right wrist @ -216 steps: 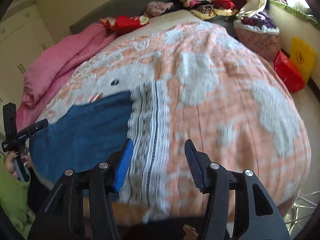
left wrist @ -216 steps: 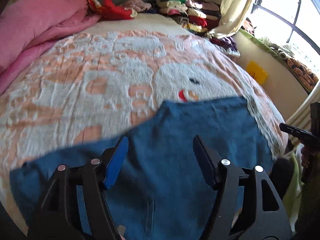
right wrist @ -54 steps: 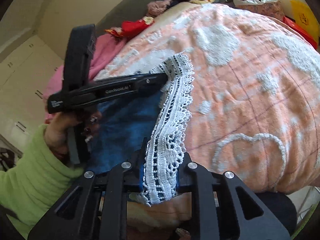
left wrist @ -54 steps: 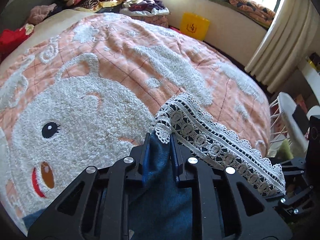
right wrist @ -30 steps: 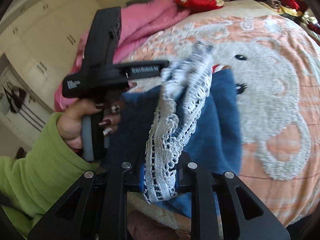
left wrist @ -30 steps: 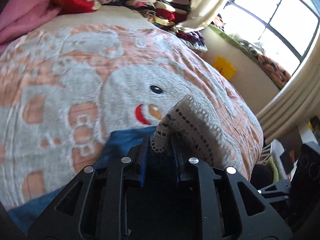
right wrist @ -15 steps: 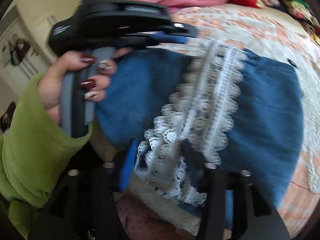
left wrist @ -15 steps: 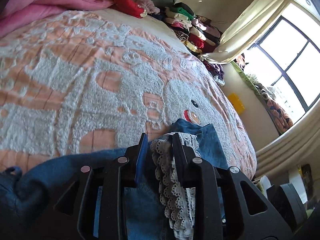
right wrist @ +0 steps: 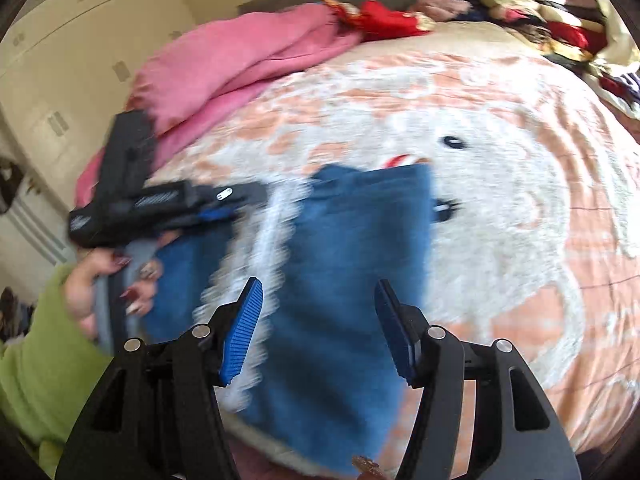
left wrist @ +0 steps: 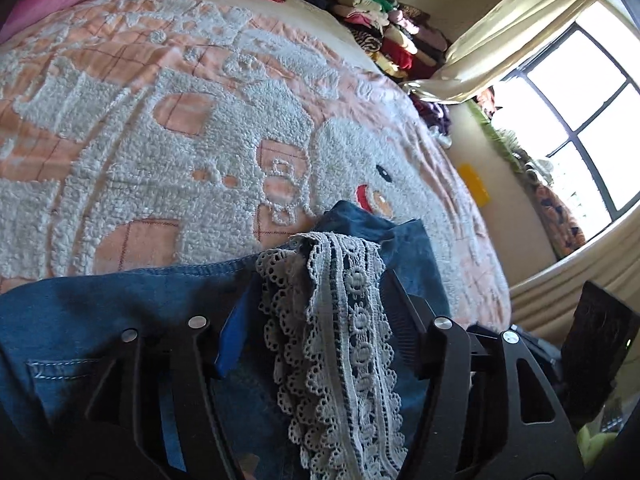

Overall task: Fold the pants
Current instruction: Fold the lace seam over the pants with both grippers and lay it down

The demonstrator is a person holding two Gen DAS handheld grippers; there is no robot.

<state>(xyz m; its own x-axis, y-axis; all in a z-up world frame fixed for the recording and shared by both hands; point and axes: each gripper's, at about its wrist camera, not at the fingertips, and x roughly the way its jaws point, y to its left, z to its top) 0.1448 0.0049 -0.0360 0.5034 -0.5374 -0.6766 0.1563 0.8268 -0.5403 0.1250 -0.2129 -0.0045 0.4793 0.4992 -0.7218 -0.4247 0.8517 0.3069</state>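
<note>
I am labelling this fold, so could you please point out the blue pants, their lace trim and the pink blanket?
blue pants (right wrist: 352, 264): right wrist view, middle of the folded denim.
lace trim (left wrist: 340, 320): left wrist view, middle of the lace strip.
pink blanket (right wrist: 240, 64): right wrist view, its bunched middle.

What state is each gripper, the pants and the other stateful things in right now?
Left gripper: jaws open, lace hem lying between them.
Right gripper: jaws open, holding nothing, above the pants.
Pants: blue denim, folded over on the bedspread.
Lace hem: bunched on top of the denim.
Curtain: drawn aside.
</note>
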